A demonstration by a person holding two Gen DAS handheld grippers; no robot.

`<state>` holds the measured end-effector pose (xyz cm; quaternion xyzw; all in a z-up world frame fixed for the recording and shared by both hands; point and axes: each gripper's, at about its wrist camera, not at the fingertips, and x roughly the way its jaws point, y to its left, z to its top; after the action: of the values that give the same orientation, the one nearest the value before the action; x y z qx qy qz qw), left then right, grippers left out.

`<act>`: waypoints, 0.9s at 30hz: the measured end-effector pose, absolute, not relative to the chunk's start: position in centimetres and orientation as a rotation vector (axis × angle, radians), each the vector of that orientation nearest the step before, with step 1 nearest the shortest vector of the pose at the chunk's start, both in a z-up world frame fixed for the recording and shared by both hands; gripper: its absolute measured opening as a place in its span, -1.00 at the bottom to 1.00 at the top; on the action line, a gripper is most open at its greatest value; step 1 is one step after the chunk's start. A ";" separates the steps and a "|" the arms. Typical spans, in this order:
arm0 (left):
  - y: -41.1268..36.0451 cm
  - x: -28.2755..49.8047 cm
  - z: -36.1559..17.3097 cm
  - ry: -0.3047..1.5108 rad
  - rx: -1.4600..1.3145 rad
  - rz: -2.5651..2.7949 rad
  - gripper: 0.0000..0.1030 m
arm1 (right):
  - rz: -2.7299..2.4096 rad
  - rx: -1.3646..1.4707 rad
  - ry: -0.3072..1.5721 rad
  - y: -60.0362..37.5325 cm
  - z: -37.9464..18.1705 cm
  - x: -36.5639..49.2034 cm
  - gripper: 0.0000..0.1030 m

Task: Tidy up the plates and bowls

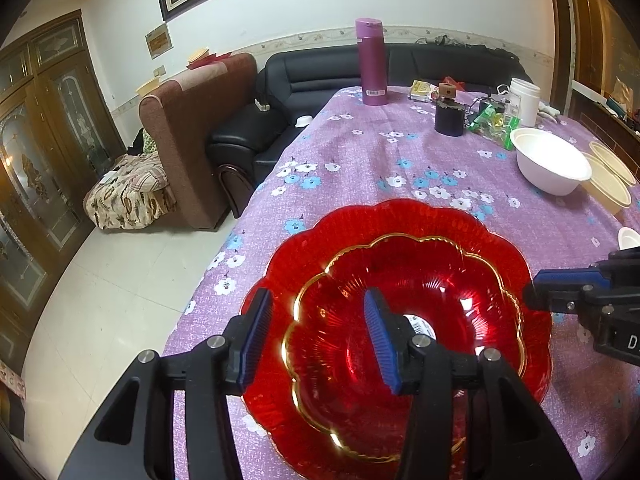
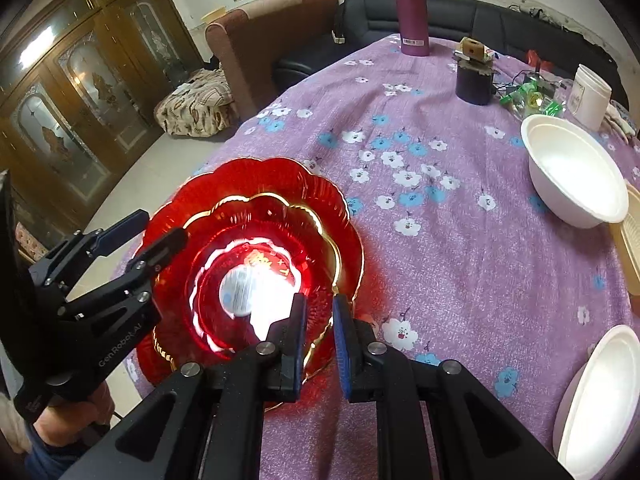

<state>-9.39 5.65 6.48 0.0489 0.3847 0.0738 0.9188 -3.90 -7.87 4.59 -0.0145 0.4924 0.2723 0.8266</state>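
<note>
While the round table point(image 1: 400, 152) under its purple flowered cloth takes up most of the room in front of me, the work is all at its near left edge, where a red scalloped plate point(image 1: 500, 236) lies flat with a smaller red gold-rimmed bowl point(image 1: 400, 280) nested inside it; over on the far right sit a white bowl point(image 2: 576, 176) and a cream basket-like dish point(image 2: 630, 248), touching each other, with another white bowl point(image 2: 600, 396) at the near right edge, so those look to me like what is left to gather; a tall purple flask point(image 1: 371, 62) and a dark jar point(image 1: 449, 118) stand at the far side, out of the way; the left gripper point(image 1: 318, 336) hangs over the left side of the stack with its jaws apart, one pad outside the bowl's rim and the other above its inside, pressing on nothing that I can see; the right gripper point(image 2: 320, 344) has its jaws drawn close together at the near right rim, with the rim showing in the slim gap, though whether the pads truly pinch it I cannot make out; if the stack is now being let go, I would say the thing to do is spread the pads well clear of the thin scalloped edges before lifting straight away, so that the bowl is not dragged off centre; this glassy-looking ware looks slippery, and it sits near the table's edge.
</note>
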 end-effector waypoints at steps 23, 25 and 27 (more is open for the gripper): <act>-4.4 -9.8 7.5 0.760 0.148 -0.037 0.00 | 0.383 0.038 0.909 -17.7 5.8 -7.4 -0.37; -5.8 -9.7 7.5 0.763 0.157 -0.061 0.00 | 0.368 0.043 0.877 -19.1 6.3 -8.0 -0.24; -7.3 -9.7 7.3 0.766 0.167 -0.083 0.01 | 0.358 0.069 0.864 -20.4 6.5 -8.4 -0.18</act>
<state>-9.67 -7.27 7.34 0.0814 0.3731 -0.0403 0.9233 -8.40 -20.42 6.49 0.0334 0.4162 0.1725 0.8921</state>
